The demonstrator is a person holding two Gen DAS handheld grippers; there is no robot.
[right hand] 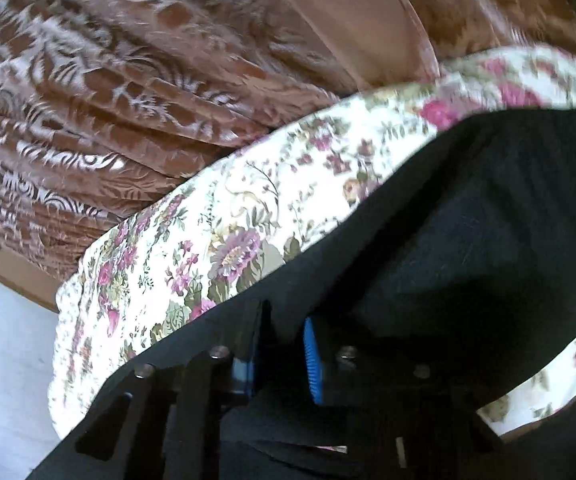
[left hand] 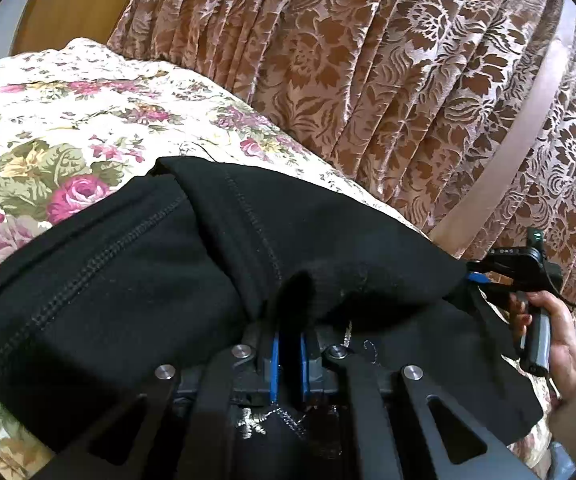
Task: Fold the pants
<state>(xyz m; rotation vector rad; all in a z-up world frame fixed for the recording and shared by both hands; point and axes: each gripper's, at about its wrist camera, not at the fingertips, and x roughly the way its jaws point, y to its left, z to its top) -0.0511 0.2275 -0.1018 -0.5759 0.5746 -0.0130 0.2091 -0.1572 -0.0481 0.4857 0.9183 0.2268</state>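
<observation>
The black pants point(left hand: 128, 264) hang lifted over a floral bedspread point(left hand: 68, 120). My left gripper point(left hand: 288, 336) is shut on a bunched fold of the pants, which drapes over its blue pads and hides the tips. In the left wrist view my right gripper point(left hand: 475, 276) shows at the right edge, held by a hand, pinching the far side of the pants. In the right wrist view the right gripper point(right hand: 284, 344) is shut on the black pants point(right hand: 467, 220), with the cloth between its blue pads point(right hand: 311, 360).
A brown patterned curtain point(left hand: 367, 60) hangs close behind the bed and also shows in the right wrist view point(right hand: 108, 100). The bedspread point(right hand: 228, 220) ends at an edge by the curtain. A white floor or wall point(right hand: 4, 360) lies at lower left.
</observation>
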